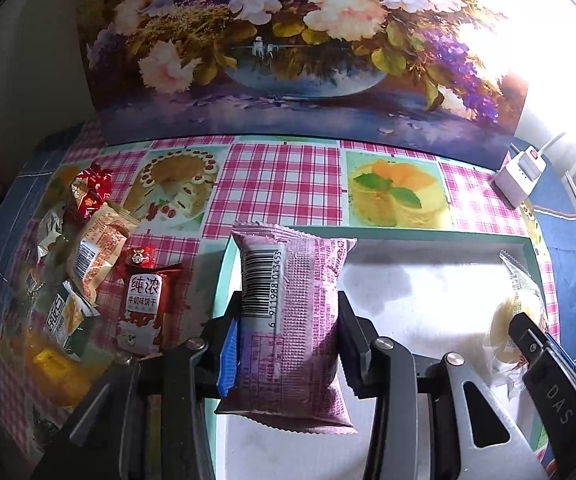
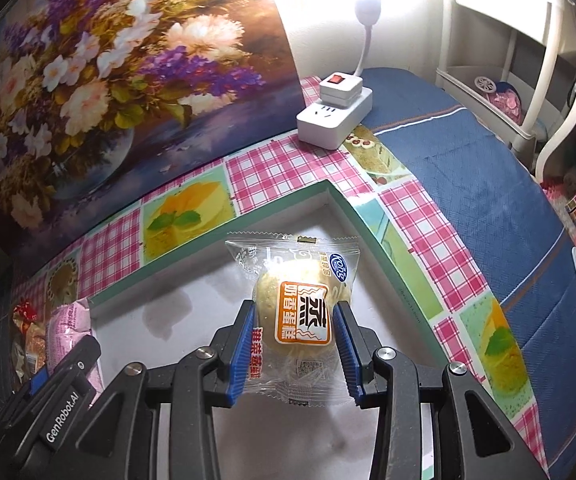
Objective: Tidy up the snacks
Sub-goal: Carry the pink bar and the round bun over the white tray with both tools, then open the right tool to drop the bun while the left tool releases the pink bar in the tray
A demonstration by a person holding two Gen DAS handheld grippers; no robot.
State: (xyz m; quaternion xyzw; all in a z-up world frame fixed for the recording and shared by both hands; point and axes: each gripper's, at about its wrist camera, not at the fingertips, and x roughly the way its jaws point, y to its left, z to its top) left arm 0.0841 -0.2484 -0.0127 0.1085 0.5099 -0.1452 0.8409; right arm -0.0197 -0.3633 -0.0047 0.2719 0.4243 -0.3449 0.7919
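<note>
My left gripper [image 1: 288,332] is shut on a pink snack packet [image 1: 292,320], barcode side up, held over the left part of a shallow green-rimmed box [image 1: 408,234] with a white floor. My right gripper [image 2: 294,336] is shut on a clear-wrapped yellow cake [image 2: 300,312] with an orange label, over the box's far right corner [image 2: 330,186]. The cake [image 1: 516,320] and the right gripper's finger show at the right of the left wrist view. The pink packet [image 2: 68,324] shows at the left of the right wrist view.
A pile of snacks lies left of the box: a red biscuit packet [image 1: 144,308], a beige packet [image 1: 96,248], a red candy [image 1: 88,192], a green-white packet [image 1: 68,320]. A flower painting [image 1: 288,40] stands behind. A white power strip [image 2: 332,118] sits at the back right.
</note>
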